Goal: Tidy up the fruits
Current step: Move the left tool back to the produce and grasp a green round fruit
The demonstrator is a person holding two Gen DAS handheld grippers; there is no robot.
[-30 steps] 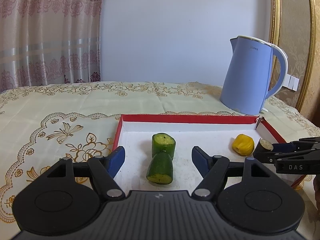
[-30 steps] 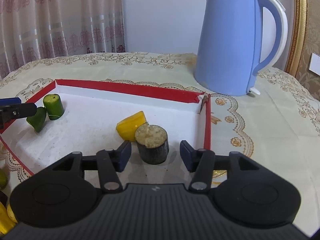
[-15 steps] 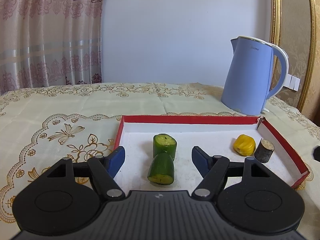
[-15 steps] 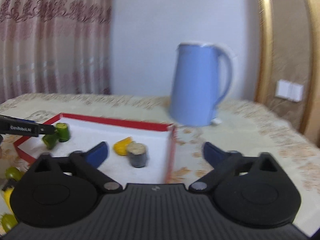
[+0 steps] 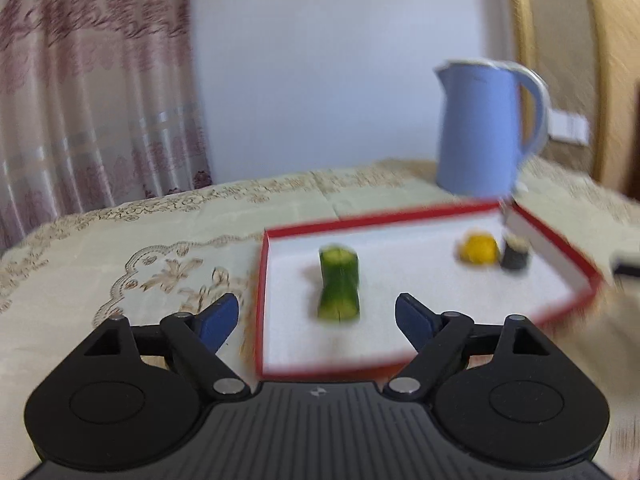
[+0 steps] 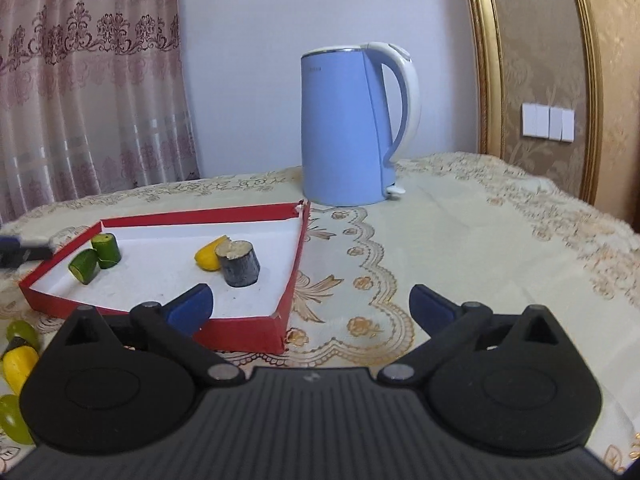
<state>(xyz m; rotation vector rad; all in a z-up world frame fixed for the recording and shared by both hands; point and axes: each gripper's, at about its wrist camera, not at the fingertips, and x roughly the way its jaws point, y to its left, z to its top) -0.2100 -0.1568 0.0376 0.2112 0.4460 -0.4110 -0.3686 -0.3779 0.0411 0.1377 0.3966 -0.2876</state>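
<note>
While my left hand-held gripper (image 5: 318, 314) is opening with nothing gripped, its blurred view shows two green pieces (image 5: 339, 285) in the red tray (image 5: 556, 240), with a yellow piece (image 5: 478, 249) and a dark stub (image 5: 515, 254) toward the far right corner. From the right wrist, my right hand-held gripper (image 6: 310, 305) gapes wide and empty over the tray's near corner; loose fruit (image 6: 18, 360) lies on the table (image 6: 480, 240) at left.

Each tool is black moulded plastic: a ribbed central body with a small pale logo, flanked by two rounded housings with shallow circular recesses. Angled link arms run forward from silver pivot screws to dark blue finger pads. The left tool (image 5: 317, 314) and right tool (image 6: 311, 306) look identical.
</note>
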